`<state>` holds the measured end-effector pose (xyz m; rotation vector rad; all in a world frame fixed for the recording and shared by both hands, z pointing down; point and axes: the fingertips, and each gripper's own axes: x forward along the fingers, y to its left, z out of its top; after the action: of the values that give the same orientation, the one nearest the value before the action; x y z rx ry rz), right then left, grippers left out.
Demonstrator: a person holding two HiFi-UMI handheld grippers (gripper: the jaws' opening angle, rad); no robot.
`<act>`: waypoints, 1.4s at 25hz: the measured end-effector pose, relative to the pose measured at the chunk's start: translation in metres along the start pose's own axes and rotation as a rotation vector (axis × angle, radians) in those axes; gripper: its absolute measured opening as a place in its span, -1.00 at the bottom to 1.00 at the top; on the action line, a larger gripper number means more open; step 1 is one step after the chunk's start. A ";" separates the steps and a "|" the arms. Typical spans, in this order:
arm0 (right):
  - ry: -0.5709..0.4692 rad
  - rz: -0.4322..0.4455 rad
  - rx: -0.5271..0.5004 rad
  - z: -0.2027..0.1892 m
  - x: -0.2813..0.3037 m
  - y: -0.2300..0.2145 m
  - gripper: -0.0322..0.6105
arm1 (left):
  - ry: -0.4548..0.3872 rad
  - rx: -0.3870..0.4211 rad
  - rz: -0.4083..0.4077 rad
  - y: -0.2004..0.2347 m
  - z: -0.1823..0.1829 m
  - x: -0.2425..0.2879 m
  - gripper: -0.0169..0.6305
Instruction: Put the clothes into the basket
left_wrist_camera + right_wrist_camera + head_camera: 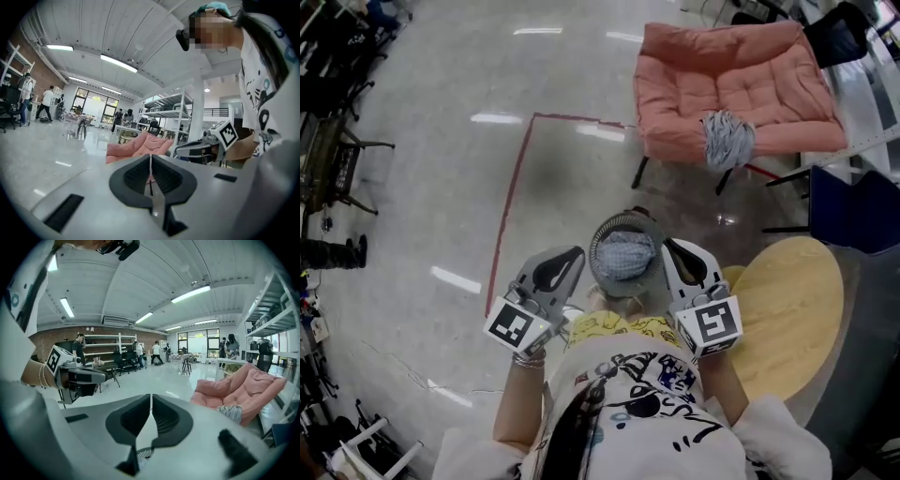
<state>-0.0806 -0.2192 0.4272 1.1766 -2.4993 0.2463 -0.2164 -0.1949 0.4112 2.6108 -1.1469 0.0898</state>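
My left claw (557, 269) and right claw (683, 262) flank the basket (596, 246), shut and empty; cloth (727, 139) lies on chair (694, 84) at one o'clock, nearer my right.

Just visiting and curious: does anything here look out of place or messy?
Only one thing: a grey striped garment lies crumpled on the front edge of the pink cushioned chair, while a checked cloth already sits in the basket on the floor. Nothing looks spilled or broken.
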 end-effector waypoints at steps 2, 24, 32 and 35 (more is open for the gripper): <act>-0.030 0.002 0.005 0.014 -0.009 0.000 -0.79 | 0.008 0.009 0.004 -0.006 0.005 -0.008 -0.87; -0.186 -0.118 -0.033 0.098 -0.076 -0.003 -0.79 | -0.080 0.110 0.023 -0.036 0.081 -0.045 -0.87; -0.182 -0.127 -0.079 0.106 -0.089 -0.006 -0.80 | -0.099 0.125 0.033 -0.047 0.090 -0.050 -0.87; -0.187 -0.119 -0.080 0.107 -0.088 -0.004 -0.80 | -0.097 0.123 0.043 -0.046 0.087 -0.055 -0.87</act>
<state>-0.0532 -0.1926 0.2940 1.3663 -2.5574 0.0049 -0.2250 -0.1507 0.3080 2.7246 -1.2686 0.0442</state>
